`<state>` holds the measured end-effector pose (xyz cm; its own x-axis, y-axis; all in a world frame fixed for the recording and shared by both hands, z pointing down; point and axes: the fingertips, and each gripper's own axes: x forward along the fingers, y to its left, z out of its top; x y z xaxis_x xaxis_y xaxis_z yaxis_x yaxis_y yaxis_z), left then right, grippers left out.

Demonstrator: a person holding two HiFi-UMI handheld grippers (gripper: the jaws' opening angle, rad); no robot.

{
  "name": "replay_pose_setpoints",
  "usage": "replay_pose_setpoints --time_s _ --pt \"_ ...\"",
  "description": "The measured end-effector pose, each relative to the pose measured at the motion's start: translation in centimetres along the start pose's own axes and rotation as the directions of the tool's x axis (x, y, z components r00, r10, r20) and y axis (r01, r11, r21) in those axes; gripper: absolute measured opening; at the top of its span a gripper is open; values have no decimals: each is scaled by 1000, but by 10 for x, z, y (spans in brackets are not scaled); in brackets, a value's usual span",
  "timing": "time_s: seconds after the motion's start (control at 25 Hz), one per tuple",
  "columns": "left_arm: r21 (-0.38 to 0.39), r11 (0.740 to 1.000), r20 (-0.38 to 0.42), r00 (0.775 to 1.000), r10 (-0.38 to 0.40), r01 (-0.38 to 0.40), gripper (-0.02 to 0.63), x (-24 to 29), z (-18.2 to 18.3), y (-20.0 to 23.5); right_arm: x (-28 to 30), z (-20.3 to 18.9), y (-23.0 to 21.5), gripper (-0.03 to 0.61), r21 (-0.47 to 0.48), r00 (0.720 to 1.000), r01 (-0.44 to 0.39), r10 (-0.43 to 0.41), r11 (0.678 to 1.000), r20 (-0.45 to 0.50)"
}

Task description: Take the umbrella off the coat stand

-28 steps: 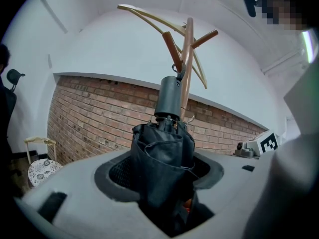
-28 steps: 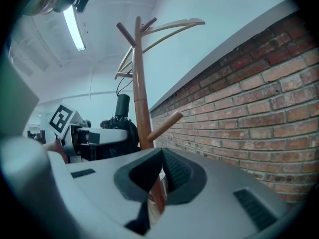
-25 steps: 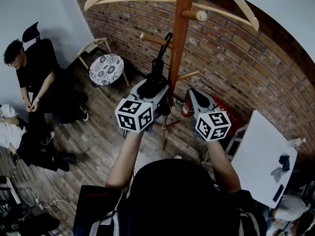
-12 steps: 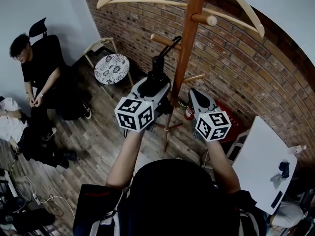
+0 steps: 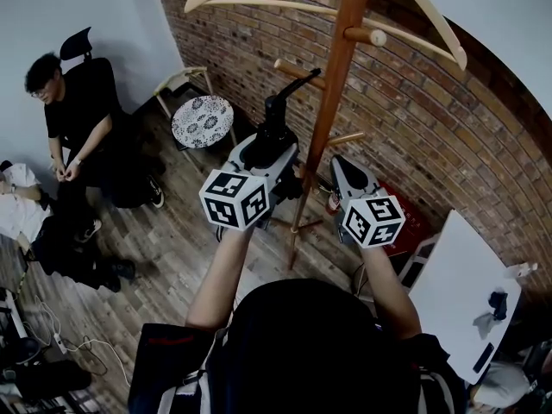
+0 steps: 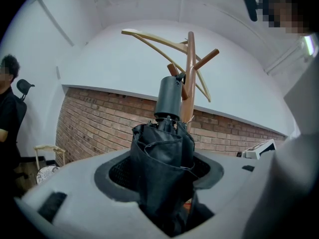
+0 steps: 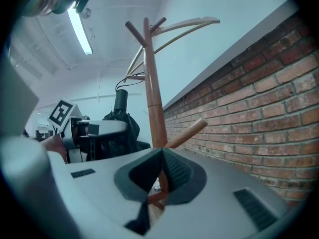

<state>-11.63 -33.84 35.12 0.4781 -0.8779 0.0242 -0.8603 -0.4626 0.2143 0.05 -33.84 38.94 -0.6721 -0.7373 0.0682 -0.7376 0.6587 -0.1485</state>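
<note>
The left gripper pinches the folded black umbrella, which is at 9 o'clock of the coat stand in the head view. The umbrella's lower end is hidden inside the jaws. Whether its strap touches the peg, I cannot tell. The right gripper is pressed together and empty. The stand's top is cut off at 12 o'clock.

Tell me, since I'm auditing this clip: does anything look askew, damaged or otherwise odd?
Nothing stands out. The coat stand is upright, and the folded umbrella sits intact in the left gripper, its strap stretched toward a peg.
</note>
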Motion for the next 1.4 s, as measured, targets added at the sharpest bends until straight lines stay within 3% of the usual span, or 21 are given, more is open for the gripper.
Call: replay_pose_setpoints --time_s 1.4 --pt "-47 993 81 991 110 -106 279 -35 29 28 18 -1 26 29 1 997 -80 80 997 -12"
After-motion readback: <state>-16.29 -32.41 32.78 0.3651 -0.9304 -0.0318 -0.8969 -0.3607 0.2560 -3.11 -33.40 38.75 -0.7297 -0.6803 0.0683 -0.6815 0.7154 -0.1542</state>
